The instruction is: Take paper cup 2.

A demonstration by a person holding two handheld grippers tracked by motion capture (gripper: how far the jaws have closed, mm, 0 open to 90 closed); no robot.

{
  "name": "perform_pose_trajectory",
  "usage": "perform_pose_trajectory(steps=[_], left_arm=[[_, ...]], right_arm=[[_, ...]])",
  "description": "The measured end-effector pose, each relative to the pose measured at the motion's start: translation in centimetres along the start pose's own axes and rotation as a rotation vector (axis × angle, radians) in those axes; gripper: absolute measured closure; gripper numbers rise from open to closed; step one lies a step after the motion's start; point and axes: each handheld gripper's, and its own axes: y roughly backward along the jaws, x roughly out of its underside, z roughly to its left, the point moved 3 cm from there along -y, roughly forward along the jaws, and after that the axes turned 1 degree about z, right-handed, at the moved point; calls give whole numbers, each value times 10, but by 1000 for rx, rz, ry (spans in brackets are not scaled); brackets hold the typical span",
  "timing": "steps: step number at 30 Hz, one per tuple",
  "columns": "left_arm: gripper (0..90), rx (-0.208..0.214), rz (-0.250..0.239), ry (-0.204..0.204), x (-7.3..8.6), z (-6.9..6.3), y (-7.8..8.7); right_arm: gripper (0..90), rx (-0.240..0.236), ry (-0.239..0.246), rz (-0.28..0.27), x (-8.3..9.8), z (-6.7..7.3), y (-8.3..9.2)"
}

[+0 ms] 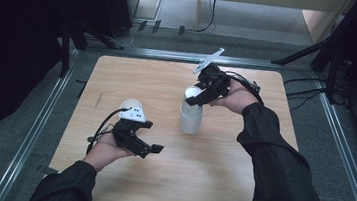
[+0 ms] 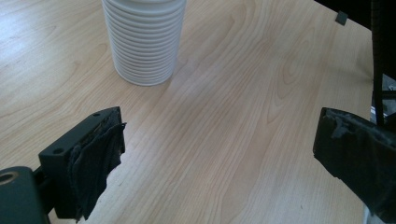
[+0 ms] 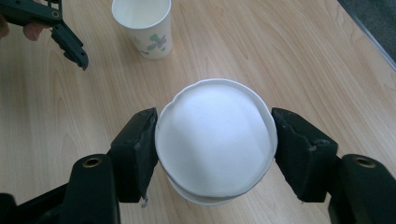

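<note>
**Cup separation: one cup out, second grip in progress**

One white paper cup with a green floral print [image 3: 144,27] is seen standing upright and alone on the light wooden table [image 1: 237,187], well apart from the stack; it is judged to be already dealt out. In the high view its rim [image 1: 129,104] shows just behind the left gripper [image 1: 146,142].

The tall stack of nested white ribbed paper cups [image 1: 190,114] stands near the table's middle. The right gripper [image 3: 215,149] is placed around the topmost cup's rim, a black jaw touching on each side; the top cup is judged to be gripped but not visibly raised off the stack.

The left gripper [image 2: 219,154] is held with jaws spread wide and nothing between them, the stack's base [image 2: 144,42] lying ahead of it.

Remaining, by judgement: top cup to be lifted free and set down, the stack possibly needing to be steadied by the left gripper. Many cups remain stacked.
</note>
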Motion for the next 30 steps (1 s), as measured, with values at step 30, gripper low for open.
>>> perform_pose_trajectory(steps=[30], left_arm=[[22, -4, -22, 17, -1, 3, 3]], right_arm=[[360, 0, 18, -29, -21, 7, 41]])
